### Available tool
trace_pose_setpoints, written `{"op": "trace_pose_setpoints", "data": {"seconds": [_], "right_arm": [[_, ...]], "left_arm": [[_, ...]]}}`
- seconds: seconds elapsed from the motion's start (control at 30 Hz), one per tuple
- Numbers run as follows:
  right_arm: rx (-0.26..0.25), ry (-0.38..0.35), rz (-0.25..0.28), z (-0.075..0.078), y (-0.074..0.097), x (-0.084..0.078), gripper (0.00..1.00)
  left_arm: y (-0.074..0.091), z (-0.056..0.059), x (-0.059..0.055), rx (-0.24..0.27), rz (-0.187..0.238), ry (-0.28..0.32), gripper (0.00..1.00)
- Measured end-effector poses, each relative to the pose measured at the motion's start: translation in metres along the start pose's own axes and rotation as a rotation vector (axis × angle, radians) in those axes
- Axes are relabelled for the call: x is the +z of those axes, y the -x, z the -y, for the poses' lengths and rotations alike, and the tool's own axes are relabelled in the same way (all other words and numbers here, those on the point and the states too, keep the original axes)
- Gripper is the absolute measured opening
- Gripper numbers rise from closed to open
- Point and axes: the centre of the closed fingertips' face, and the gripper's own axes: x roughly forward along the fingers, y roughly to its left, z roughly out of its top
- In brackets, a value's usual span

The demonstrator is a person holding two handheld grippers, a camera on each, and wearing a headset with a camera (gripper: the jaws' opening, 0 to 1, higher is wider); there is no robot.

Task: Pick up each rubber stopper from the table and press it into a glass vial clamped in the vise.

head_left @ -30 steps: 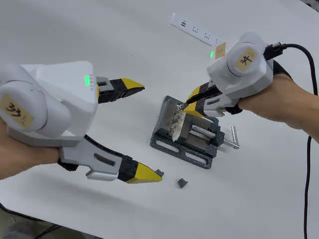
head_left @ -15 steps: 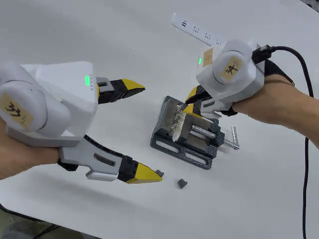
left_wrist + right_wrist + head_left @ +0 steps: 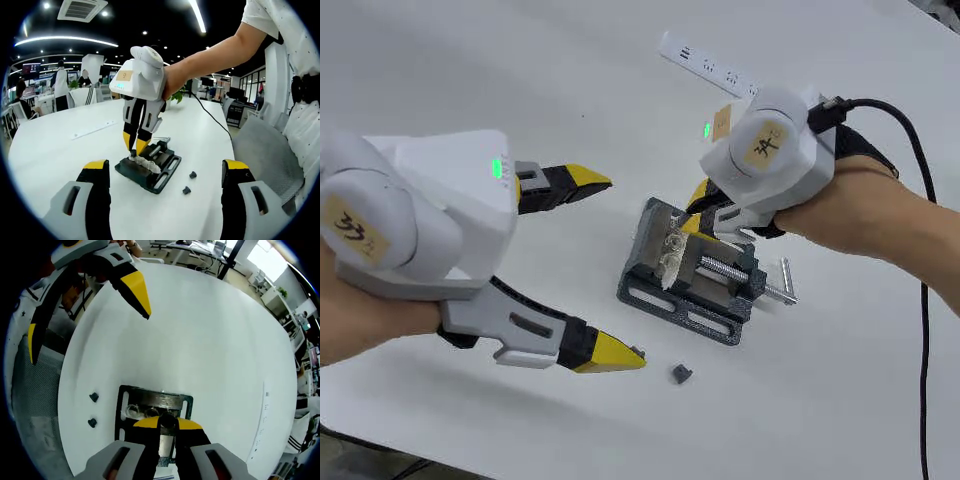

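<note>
1. Since the earlier frame, the right claw had shifted closer over the vise; its jaws stood narrow, apparently pinching a dark stopper.
2. Glass vials lay directly beneath its tips.
3. The left claw hung wide and empty, with two loose stoppers on the table just ahead.
4. Step in hand: seating the stopper. The next move likely called for a straight downward press.

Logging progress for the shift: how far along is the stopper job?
Done: nothing certain; two vials in the vise look open. In hand: the right claw is shut on a rubber stopper over the vise. Left: two stoppers lie on the table; the left claw is open.
</note>
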Motion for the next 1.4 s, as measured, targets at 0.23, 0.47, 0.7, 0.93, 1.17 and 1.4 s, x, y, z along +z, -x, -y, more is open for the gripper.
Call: {"op": "trace_pose_setpoints", "data": {"seconds": [0.23, 0.47, 0.7, 0.93, 1.17, 1.4], "right_arm": [[-0.007, 0.009, 0.025, -0.001, 0.000, -0.001, 0.07], [-0.013, -0.014, 0.068, 0.002, 0.008, 0.006, 0.13], [-0.005, -0.094, 0.136, 0.008, 0.025, 0.007, 0.07], [0.008, -0.113, 0.148, 0.006, 0.023, 0.003, 0.03], [0.028, -0.114, 0.143, 0.003, 0.014, 0.002, 0.01], [0.035, -0.112, 0.132, 0.002, 0.008, 0.000, 0.00]], "left_arm": [[0.002, 0.000, 0.000, 0.003, -0.002, 0.003, 0.92], [0.004, -0.001, 0.000, 0.010, -0.002, 0.003, 0.92], [0.005, -0.003, -0.002, 0.015, -0.003, 0.005, 0.92], [0.004, -0.002, -0.002, 0.010, -0.004, 0.006, 0.92], [0.004, -0.001, -0.003, 0.004, -0.006, 0.008, 0.92], [0.005, -0.001, -0.004, 0.003, -0.007, 0.012, 0.91]]}}
